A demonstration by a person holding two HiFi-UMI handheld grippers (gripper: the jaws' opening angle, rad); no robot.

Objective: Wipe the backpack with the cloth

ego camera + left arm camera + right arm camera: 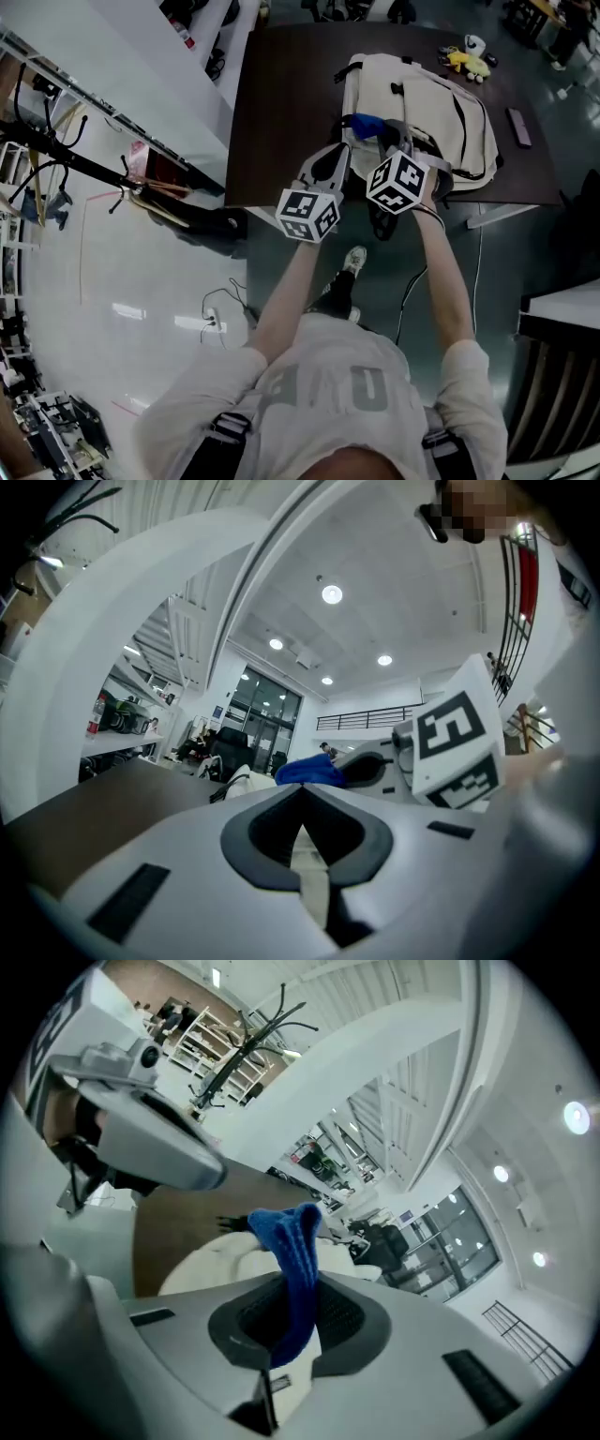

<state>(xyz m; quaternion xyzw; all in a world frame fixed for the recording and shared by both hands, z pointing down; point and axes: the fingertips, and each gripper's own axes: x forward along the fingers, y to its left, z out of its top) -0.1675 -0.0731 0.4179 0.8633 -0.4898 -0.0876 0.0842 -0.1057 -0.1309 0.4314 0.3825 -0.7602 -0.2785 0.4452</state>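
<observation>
The right claw (295, 1326) is pinching a blue cloth (292, 1241) between its pads, and a fold of it is standing up past the tips. The left claw (302, 822) is sitting closed with nothing in it, just beside the right claw. Both are hanging over the near end of the cream backpack (427, 108), which is lying flat on the dark tabletop (281, 112) close to its front edge. I cannot tell whether the cloth is touching the fabric.

The cloth is looking soft, light and knitted, so it is probably going to bunch and slip unless it is gripped deep in a fold, as it is here. The backpack is looking soft and floppy, and is likely to wrinkle or slide under a stroke. The left claw could be pinning a strap or the near edge while the other is dragging the cloth across the panel.
</observation>
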